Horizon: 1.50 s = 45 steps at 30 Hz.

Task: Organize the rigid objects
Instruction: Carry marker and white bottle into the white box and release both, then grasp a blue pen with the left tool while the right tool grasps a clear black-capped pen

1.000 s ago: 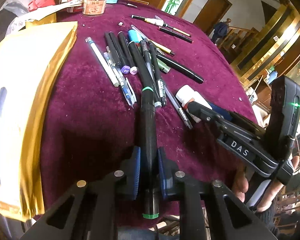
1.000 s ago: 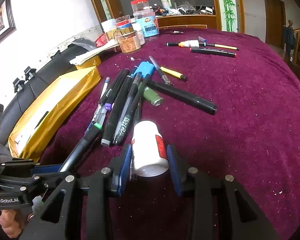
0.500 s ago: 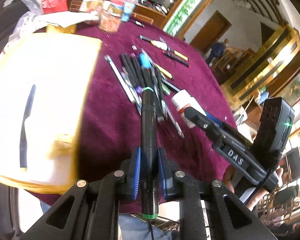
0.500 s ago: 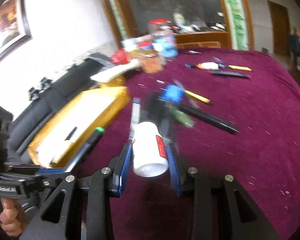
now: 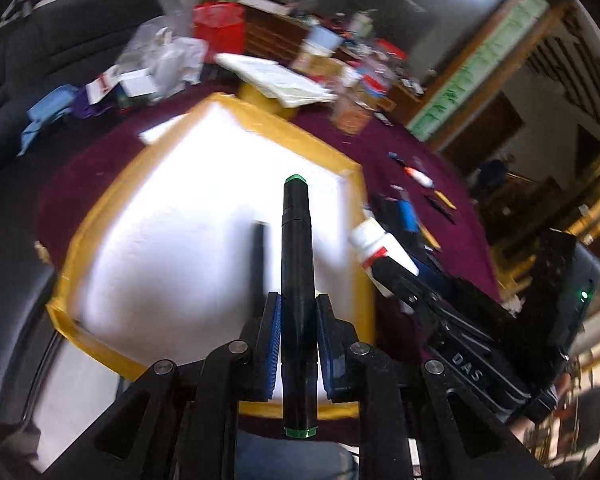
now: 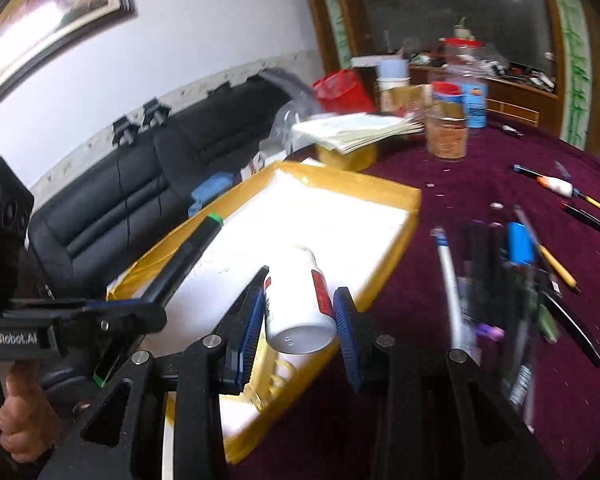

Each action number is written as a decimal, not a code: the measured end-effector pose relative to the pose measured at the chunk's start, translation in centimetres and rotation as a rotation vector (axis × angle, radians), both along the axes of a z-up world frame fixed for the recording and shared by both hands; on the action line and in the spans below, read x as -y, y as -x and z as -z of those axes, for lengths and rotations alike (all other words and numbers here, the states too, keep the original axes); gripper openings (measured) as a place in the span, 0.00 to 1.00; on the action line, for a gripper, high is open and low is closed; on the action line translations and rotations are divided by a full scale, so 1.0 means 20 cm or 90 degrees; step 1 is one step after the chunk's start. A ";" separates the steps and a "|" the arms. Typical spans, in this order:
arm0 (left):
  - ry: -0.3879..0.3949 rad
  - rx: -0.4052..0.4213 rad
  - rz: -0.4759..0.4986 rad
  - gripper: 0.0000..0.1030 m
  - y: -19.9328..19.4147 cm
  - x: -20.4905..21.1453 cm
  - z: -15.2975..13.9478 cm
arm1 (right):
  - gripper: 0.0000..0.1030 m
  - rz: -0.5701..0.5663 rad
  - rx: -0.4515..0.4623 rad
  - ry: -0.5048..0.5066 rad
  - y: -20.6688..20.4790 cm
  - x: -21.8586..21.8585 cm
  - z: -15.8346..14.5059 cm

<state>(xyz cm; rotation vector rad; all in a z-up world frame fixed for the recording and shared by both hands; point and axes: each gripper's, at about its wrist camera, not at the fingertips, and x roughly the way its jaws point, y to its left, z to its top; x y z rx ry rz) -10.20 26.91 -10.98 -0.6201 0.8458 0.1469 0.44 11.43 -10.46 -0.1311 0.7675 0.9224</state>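
Observation:
My left gripper (image 5: pixel 297 316) is shut on a black marker (image 5: pixel 296 248) with green ends, held above the yellow tray (image 5: pixel 100 208) with a white inside. A dark pen (image 5: pixel 259 248) lies in that tray. My right gripper (image 6: pixel 300 312) is shut on a white bottle (image 6: pixel 296 300) with a red label, hanging over the tray's near corner (image 6: pixel 404 196). From the left wrist the bottle (image 5: pixel 376 244) and right gripper (image 5: pixel 400 272) show at the right; from the right wrist the marker (image 6: pixel 184 256) and left gripper (image 6: pixel 140 312) at the left.
Several pens and markers (image 6: pixel 512 264) lie in a heap on the maroon tablecloth (image 6: pixel 480 184) to the tray's right. Jars (image 6: pixel 446 132), papers (image 6: pixel 352 128) and a red bag (image 6: pixel 340 88) crowd the far side. A black sofa (image 6: pixel 140 184) stands behind the table.
Both grippers have swung left and risen from the pen heap to over the yellow tray, carrying the marker and the bottle. Both grips are unchanged.

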 end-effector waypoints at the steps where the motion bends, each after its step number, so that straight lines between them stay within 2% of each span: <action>1: 0.003 -0.008 -0.004 0.16 -0.02 -0.04 0.03 | 0.34 -0.003 0.001 0.013 -0.01 -0.05 0.02; 6: 0.018 -0.036 -0.001 0.16 -0.06 -0.15 0.13 | 0.34 0.003 0.002 0.068 -0.04 -0.21 0.09; 11: 0.008 -0.082 0.008 0.16 -0.10 -0.18 0.22 | 0.34 0.018 -0.005 0.123 -0.06 -0.32 0.18; 15: -0.006 -0.106 0.024 0.16 -0.13 -0.18 0.26 | 0.34 0.028 0.014 0.178 -0.03 -0.40 0.24; 18: 0.001 -0.116 0.034 0.16 -0.15 -0.18 0.28 | 0.34 0.040 0.013 0.185 -0.01 -0.40 0.24; 20: -0.001 -0.122 0.039 0.17 -0.15 -0.19 0.27 | 0.38 0.046 0.006 0.182 0.00 -0.39 0.24; 23: -0.006 -0.115 0.041 0.35 -0.13 -0.18 0.25 | 0.44 0.048 -0.005 0.163 0.01 -0.36 0.21; 24: -0.001 -0.102 0.038 0.39 -0.11 -0.18 0.22 | 0.44 0.044 -0.007 0.147 0.03 -0.34 0.18; 26: 0.008 -0.078 0.037 0.46 -0.07 -0.17 0.18 | 0.54 0.043 0.000 0.126 0.06 -0.30 0.13; 28: 0.002 -0.052 0.040 0.51 -0.03 -0.13 0.12 | 0.57 0.056 0.007 0.098 0.11 -0.21 0.07; 35: -0.027 0.011 0.098 0.54 0.06 0.16 -0.07 | 0.68 0.102 0.002 0.027 0.27 0.20 -0.05; 37: -0.032 0.018 0.117 0.57 0.08 0.27 -0.10 | 0.70 0.129 -0.005 0.017 0.30 0.33 -0.05; 43: -0.066 0.014 0.161 0.57 0.16 0.56 -0.12 | 0.70 0.180 -0.068 -0.010 0.31 0.65 0.01; 45: -0.059 0.019 0.158 0.57 0.18 0.60 -0.12 | 0.70 0.195 -0.084 -0.011 0.30 0.73 0.02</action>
